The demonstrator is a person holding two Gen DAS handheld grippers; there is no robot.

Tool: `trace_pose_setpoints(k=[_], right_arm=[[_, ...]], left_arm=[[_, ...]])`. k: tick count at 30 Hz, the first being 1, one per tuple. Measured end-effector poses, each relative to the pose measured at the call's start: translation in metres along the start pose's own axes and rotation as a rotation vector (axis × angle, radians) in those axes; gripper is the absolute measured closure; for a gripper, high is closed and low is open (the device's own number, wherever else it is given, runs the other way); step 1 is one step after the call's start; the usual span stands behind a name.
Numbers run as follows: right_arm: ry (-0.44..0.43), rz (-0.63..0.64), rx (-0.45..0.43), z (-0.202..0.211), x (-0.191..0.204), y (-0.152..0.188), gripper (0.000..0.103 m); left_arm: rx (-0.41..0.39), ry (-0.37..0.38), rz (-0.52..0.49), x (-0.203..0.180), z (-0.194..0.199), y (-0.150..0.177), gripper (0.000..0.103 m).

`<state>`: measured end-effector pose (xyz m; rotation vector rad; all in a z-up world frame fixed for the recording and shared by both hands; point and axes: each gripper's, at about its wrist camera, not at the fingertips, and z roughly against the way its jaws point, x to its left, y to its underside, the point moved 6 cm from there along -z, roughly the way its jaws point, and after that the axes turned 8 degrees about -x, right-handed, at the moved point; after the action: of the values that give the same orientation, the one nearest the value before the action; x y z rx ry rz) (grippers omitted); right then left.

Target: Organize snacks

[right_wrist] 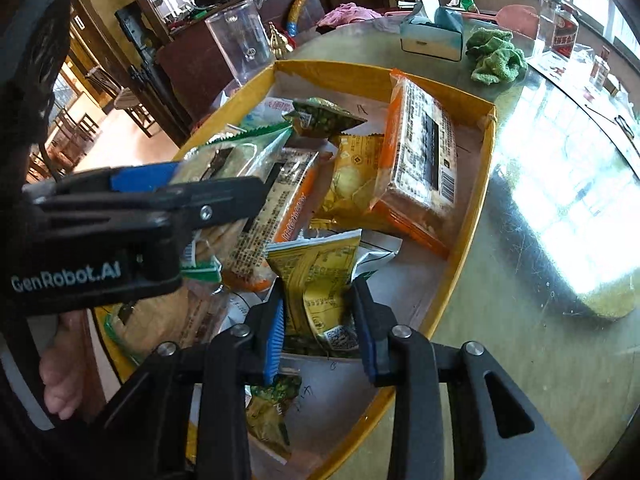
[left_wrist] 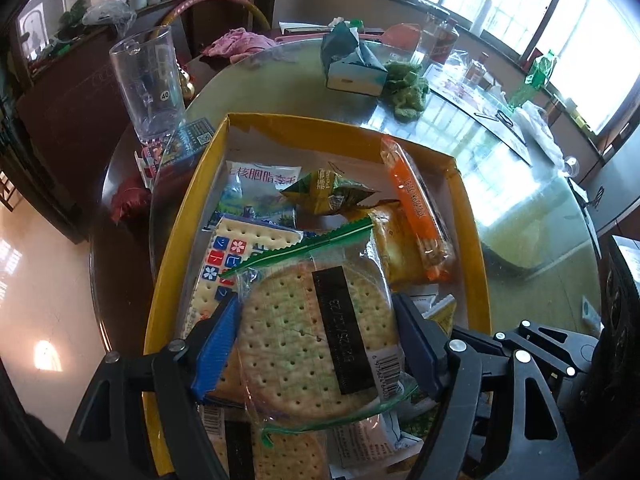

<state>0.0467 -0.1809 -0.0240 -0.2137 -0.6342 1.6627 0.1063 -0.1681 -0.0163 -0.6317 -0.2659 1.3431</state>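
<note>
Both grippers are over the yellow box (left_wrist: 182,216), which sits on a glass-topped round table (left_wrist: 460,128).

Left gripper (left_wrist: 316,344): jaws spread wide, one blue pad on each side of the round cracker pack (left_wrist: 304,332) in clear wrap with a green serrated seal. Pads sit at the pack's edges; firm pressing cannot be told.

Right gripper (right_wrist: 322,332): jaws partly apart, astride the near end of a yellow-green snack pouch (right_wrist: 316,280). A narrow gap shows between pads and pouch.

Box contents, left-wrist view: square cracker pack (left_wrist: 228,256) at left under the round one, small green triangular packet (left_wrist: 328,194) in the middle, long orange pack (left_wrist: 416,208) against the right wall.

Outside the box: clear tumbler (left_wrist: 148,84) at far left, tissue box (left_wrist: 352,68) and green cloth (left_wrist: 406,86) beyond the far wall.
</note>
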Motion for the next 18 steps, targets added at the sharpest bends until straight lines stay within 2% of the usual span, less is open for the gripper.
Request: trace_pose_setpoints(k=[1,3,4,5,9,11,15,18], right_arm=[[0.004,-0.004,-0.006,0.001,0.000,0.001,0.067],[0.002,-0.017,-0.026,0.009,0.000,0.004,0.056],[0.000,-0.027,-0.041,0.014,-0.001,0.006,0.043],[-0.001,-0.035,-0.055,0.018,-0.001,0.008,0.035],[-0.021,-0.081,-0.107,0.043,-0.004,0.020,0.034],[-0.031,-0.086,-0.118,0.053,-0.001,0.027,0.034],[-0.056,-0.074,-0.150,0.076,0.008,0.047,0.029],[-0.051,-0.058,-0.160,0.087,0.015,0.063,0.028]], left_arm=[[0.001,0.009,-0.001,-0.001,0.003,0.002,0.026],[-0.008,0.036,0.012,-0.002,0.011,0.005,0.024],[-0.017,0.055,0.021,-0.002,0.015,0.006,0.022],[-0.026,0.075,0.033,-0.002,0.020,0.008,0.022],[-0.033,0.091,0.063,-0.001,0.035,0.021,0.022],[-0.084,0.046,0.074,0.005,0.051,0.030,0.022],[-0.199,-0.122,0.050,0.011,0.089,0.058,0.022],[-0.269,-0.174,0.028,0.009,0.113,0.073,0.022]])
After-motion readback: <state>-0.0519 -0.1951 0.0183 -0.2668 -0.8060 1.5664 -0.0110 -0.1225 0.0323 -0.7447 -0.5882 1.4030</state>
